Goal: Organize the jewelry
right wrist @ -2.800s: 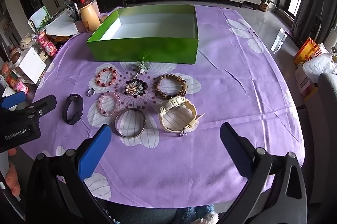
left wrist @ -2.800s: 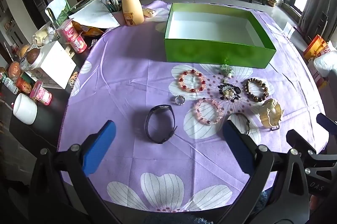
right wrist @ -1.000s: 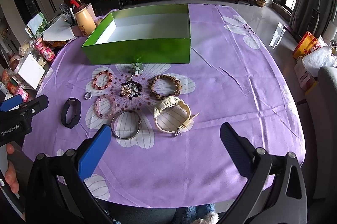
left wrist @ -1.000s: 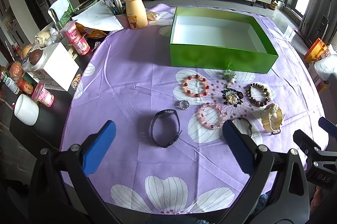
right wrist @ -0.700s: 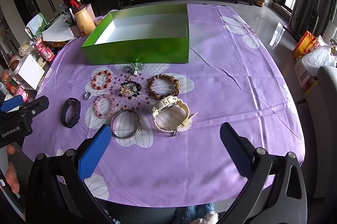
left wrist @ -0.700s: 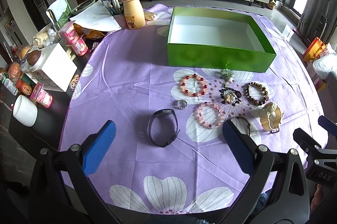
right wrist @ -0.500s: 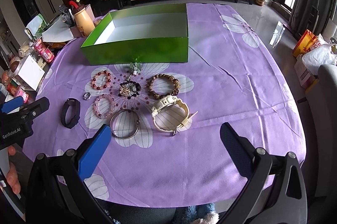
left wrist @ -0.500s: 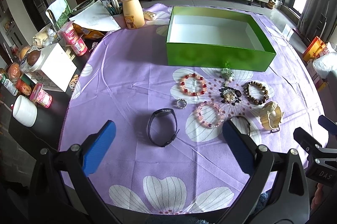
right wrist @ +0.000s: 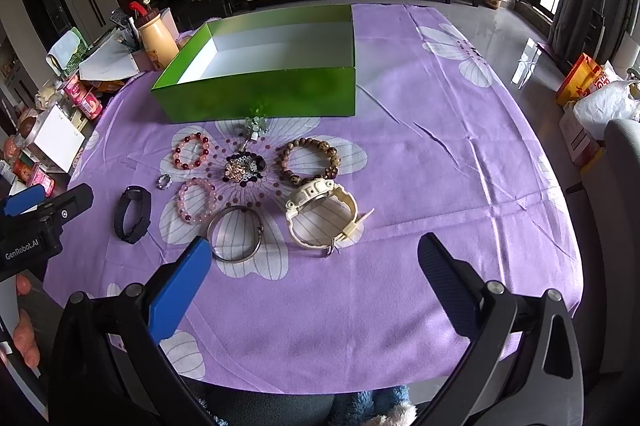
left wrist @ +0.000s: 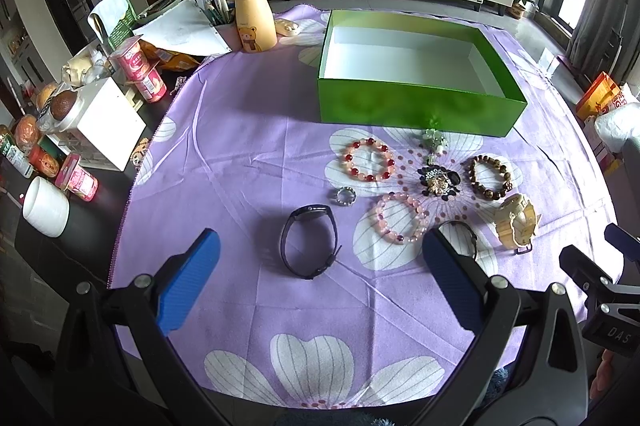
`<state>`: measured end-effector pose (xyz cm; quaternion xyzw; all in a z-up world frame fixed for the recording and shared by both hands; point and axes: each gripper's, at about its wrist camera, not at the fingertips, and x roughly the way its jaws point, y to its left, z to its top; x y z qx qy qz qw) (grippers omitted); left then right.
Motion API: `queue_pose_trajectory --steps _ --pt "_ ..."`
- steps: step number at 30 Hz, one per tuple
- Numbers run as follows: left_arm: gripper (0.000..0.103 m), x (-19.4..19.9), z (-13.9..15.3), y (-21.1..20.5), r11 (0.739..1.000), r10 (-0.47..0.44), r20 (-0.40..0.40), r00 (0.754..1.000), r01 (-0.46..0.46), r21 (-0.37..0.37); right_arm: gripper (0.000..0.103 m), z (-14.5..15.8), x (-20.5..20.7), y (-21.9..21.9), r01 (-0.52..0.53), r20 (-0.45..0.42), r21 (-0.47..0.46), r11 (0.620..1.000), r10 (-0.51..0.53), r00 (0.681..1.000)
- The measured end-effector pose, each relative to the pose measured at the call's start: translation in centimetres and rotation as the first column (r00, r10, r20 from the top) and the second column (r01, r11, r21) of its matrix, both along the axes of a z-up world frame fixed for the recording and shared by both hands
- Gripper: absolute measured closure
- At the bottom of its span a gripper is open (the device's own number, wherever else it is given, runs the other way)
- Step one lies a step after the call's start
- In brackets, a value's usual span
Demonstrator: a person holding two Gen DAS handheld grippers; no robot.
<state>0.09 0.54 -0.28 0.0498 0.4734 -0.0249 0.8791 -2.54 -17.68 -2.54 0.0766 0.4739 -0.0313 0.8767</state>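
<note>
Both the left gripper [left wrist: 320, 272] and right gripper [right wrist: 314, 268] hovered wide open, empty; a right finger [left wrist: 452, 276] half-hid the silver bangle [left wrist: 466, 232], clutter [left wrist: 88, 105] lining the tablecloth's [left wrist: 240, 153] edge.

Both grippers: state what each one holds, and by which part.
Nothing is held. The left gripper and right gripper are both open above the cloth, with all the jewelry lying loose on it.

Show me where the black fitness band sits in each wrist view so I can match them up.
Left wrist view: black fitness band lies lower centre on the purple cloth, between the left tool's blue fingers.
Right wrist view: band at left, just right of the other tool's black body.
Shared landmark: small silver ring, just beyond the band in both.
</note>
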Motion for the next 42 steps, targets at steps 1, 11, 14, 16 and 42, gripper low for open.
queue_pose_trajectory --steps 1,11,14,16,42 --pt "0.002 0.0 0.0 0.0 1.0 0.0 0.0 1.0 0.0 -0.002 0.001 0.0 0.0 0.0 0.0 0.0 0.0 1.0 0.0 1.0" --pt "0.002 0.5 -0.9 0.9 0.998 -0.02 -0.016 1.0 0.019 -0.066 0.001 -0.4 -0.1 -0.9 -0.006 0.026 0.051 0.999 0.005 1.0" --pt "0.002 1.3 -2.0 2.0 0.991 -0.031 -0.048 0.998 0.024 -0.131 0.001 -1.0 -0.4 -2.2 0.008 0.039 0.089 0.996 -0.011 0.999" --pt "0.002 1.9 -2.9 2.9 0.984 -0.031 -0.079 0.996 0.017 -0.177 0.001 -1.5 -0.4 -2.8 0.017 0.038 0.099 0.995 -0.021 0.999" --pt "0.041 5.4 -10.4 6.5 0.995 0.016 -0.173 0.985 -0.033 -0.094 0.053 -7.7 2.6 -3.6 0.049 -0.012 0.119 0.992 -0.048 0.999"
